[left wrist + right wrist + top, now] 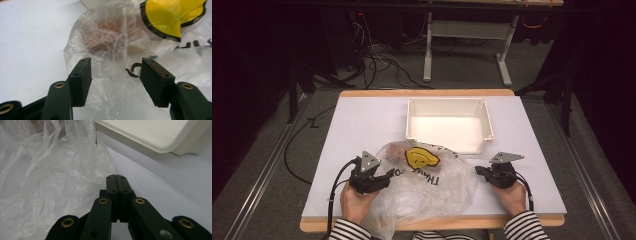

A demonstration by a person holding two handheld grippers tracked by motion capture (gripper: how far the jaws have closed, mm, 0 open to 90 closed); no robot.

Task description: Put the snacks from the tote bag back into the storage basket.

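Plastic bag (422,185), clear with a yellow print, lies crumpled on the table (362,125) between the two grippers, its long axis running from the near edge toward the white bin (449,122). The left gripper (384,176) is the nearer one: its spread fingers (81,80) straddle a fold of film without pressing it. The right gripper (479,171) sits just beside the bag's other flank, fingers (116,187) pressed together on nothing. The left gripper view shows something reddish-brown inside the bag; the right gripper view shows the bin's rim just beyond the film
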